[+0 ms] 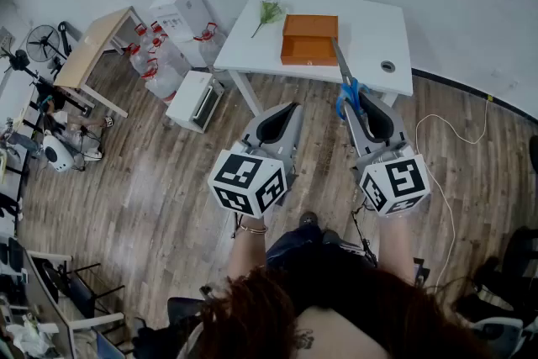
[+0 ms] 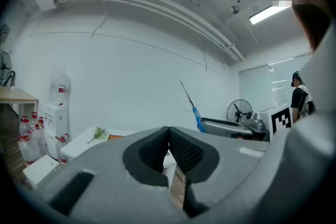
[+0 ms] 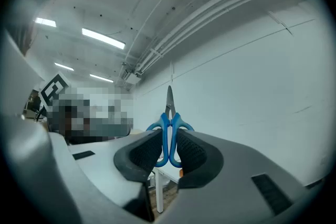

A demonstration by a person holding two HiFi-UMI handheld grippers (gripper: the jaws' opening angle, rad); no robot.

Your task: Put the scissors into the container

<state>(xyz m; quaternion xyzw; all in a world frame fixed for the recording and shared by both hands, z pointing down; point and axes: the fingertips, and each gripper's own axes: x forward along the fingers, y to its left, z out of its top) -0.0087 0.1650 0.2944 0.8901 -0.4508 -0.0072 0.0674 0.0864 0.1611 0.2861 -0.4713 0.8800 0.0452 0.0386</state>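
person [image 1: 336,324]: cut off by the bottom edge of the head view, so you only get hair, two forearms and a bit of dark clothing.
left gripper [image 1: 292,108]: centre of frame, pads pinched together with nothing in them. Its own grey body eats most of the lower half of the left gripper view.
right gripper [image 1: 354,108]: just to the right of it, clamped tight on the blue handles.
scissors [image 1: 348,93]: held by the handle loops, blades closed and pointing toward the top of the frame. The lower parts of the loops are buried between the pads in the right gripper view. From the head view the tip overlaps the container's right edge, but I honestly can't tell how high above it the blades sit.
floor stuff: a white box [image 1: 195,99] left of the table legs and a pale cable [image 1: 450,210] looping down the right side.
table [image 1: 370,25]: white, upper centre. Part of its near edge is covered by the scissors and the right gripper.
container [image 1: 309,38]: orange, sits on the table, upper centre. Can't make out whether the top is open. In the left gripper view only a thin orange sliver peeks past the gripper body.
sprig [image 1: 269,10]: green, on the table just left of the container.
upper left corner: water dispenser [image 1: 172,8], bottles [image 1: 151,63], wooden desk [image 1: 91,46] and fan [image 1: 40,42], all too small for details.
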